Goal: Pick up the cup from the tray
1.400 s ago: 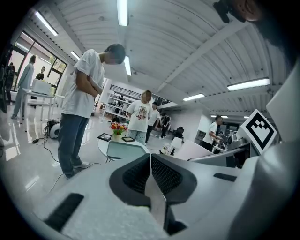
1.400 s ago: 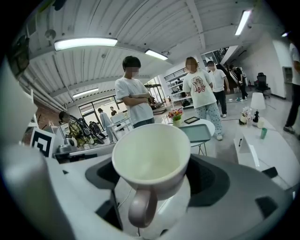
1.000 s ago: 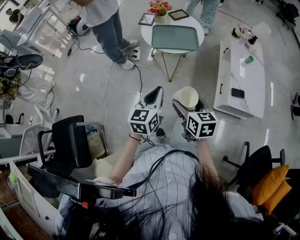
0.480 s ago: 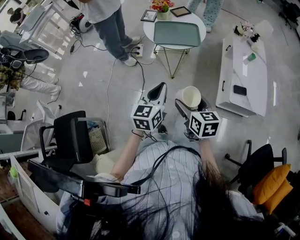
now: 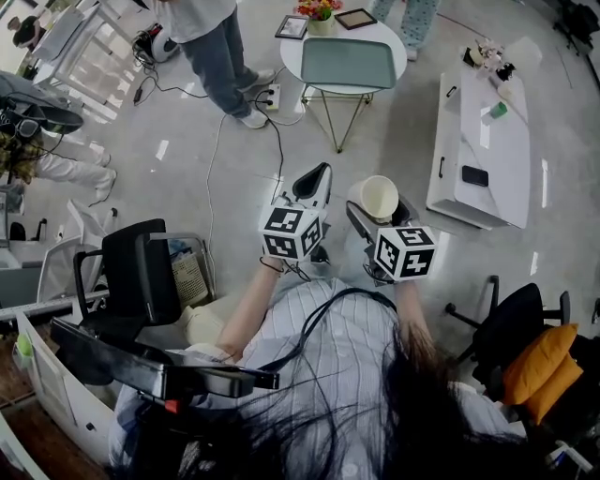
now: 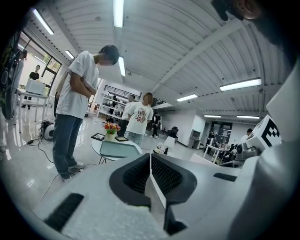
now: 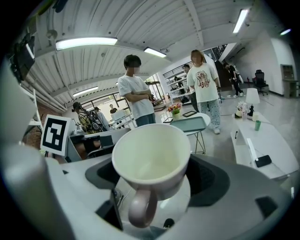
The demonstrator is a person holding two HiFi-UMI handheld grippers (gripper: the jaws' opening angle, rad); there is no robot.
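My right gripper (image 5: 375, 208) is shut on a cream cup (image 5: 379, 197), held in the air well short of the round table. In the right gripper view the cup (image 7: 151, 157) fills the middle, mouth towards the camera, handle (image 7: 140, 208) hanging down, jaws pressed on its sides. The grey-green tray (image 5: 350, 62) lies bare on the white round table (image 5: 292, 58) far ahead; it also shows as the tray (image 7: 190, 124) and the tray (image 6: 116, 148). My left gripper (image 5: 312, 180) hangs beside the right one, jaws shut together with nothing between them (image 6: 150, 161).
A flower pot (image 5: 319, 13) and two picture frames (image 5: 357, 18) stand at the table's far edge. A person (image 5: 216, 47) stands left of it, another behind it. A white low cabinet (image 5: 483, 150) with a phone lies right. Cables (image 5: 217, 159) cross the floor. Black chair (image 5: 141, 272) at left.
Both grippers and the held cup keep their pose; the head view has shifted slightly, so the table and the standing person sit a little higher in the frame.
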